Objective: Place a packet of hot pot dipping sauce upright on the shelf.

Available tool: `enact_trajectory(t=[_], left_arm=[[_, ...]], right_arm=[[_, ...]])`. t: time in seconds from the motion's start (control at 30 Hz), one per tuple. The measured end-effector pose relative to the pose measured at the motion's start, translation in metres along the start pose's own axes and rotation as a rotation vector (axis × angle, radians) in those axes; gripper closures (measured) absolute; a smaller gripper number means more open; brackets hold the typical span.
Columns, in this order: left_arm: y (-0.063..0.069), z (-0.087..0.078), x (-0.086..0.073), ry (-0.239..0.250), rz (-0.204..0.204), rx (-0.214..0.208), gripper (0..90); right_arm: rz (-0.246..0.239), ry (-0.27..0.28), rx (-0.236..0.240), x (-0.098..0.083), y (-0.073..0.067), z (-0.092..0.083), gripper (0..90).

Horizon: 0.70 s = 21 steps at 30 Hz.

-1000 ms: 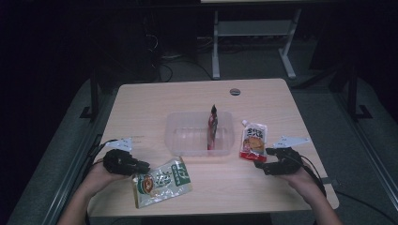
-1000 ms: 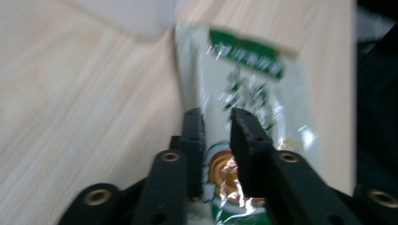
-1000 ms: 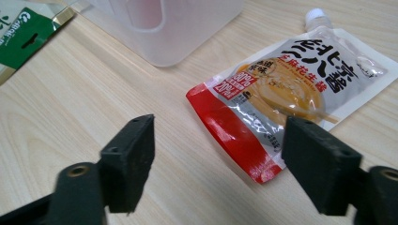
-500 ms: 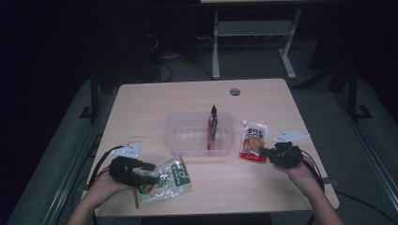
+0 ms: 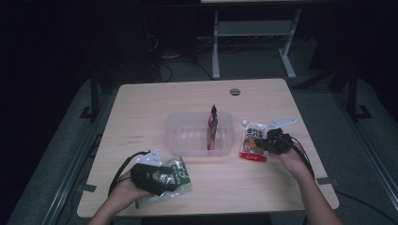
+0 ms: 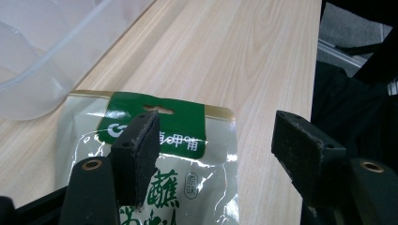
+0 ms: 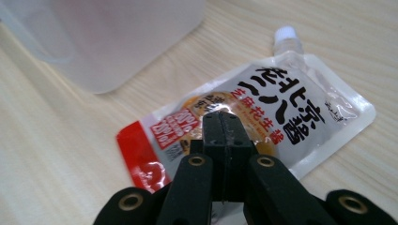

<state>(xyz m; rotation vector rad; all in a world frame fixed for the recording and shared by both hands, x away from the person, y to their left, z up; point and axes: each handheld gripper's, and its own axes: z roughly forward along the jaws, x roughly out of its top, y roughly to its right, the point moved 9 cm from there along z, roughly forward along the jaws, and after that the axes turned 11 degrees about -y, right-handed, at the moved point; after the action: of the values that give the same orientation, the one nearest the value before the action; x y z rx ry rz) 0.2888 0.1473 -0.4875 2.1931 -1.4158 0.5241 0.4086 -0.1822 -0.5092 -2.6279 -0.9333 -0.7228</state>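
A green and clear snack pouch (image 5: 182, 174) lies flat near the table's front left. My left gripper (image 5: 162, 180) hovers low over it, and its jaws have just been opening. In the left gripper view, one pad (image 6: 138, 140) stands over the pouch (image 6: 187, 140) and the other beside its edge, with neither pressing; the left gripper (image 6: 216, 119) is open. A red and white spout pouch (image 5: 251, 146) lies right of the tub. My right gripper (image 5: 263, 142) is at its right edge. In the right gripper view, the right gripper (image 7: 220, 117) is shut, its tip over the spout pouch (image 7: 291, 108).
A clear plastic tub (image 5: 187, 117) sits mid-table with a slim red packet (image 5: 212, 129) standing upright inside. The tub's wall (image 6: 47, 47) is close to the green pouch and its corner (image 7: 117, 37) close to the spout pouch. A round grommet (image 5: 235, 91) marks the far edge.
My left gripper slid right onto the green pouch and its jaws spread. My right gripper moved left and forward to the spout pouch, and its jaws came together.
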Motion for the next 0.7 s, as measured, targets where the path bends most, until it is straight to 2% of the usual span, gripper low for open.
enact_trajectory(t=[0.1, 0.2, 0.33, 0.47, 0.7], left_arm=[[-0.001, 0.001, -0.002, 0.008, -0.012, -0.002, 32.2], [-0.001, 0.004, -0.007, -0.01, -0.012, -0.007, 31.9], [0.0, 0.008, -0.008, -0.017, -0.023, -0.012, 31.9], [0.0, 0.008, -0.009, -0.028, -0.01, -0.013, 31.7], [0.002, 0.01, -0.011, -0.036, -0.013, -0.023, 31.6]], right_arm=[[0.018, -0.02, -0.005, -0.001, 0.007, 0.008, 90.0], [0.02, -0.04, -0.001, -0.003, 0.008, 0.014, 90.0], [0.006, -0.054, -0.02, -0.004, 0.008, 0.019, 90.0], [-0.023, -0.067, -0.049, -0.005, 0.007, 0.023, 90.0], [-0.035, -0.093, -0.023, -0.008, 0.001, 0.022, 90.0]])
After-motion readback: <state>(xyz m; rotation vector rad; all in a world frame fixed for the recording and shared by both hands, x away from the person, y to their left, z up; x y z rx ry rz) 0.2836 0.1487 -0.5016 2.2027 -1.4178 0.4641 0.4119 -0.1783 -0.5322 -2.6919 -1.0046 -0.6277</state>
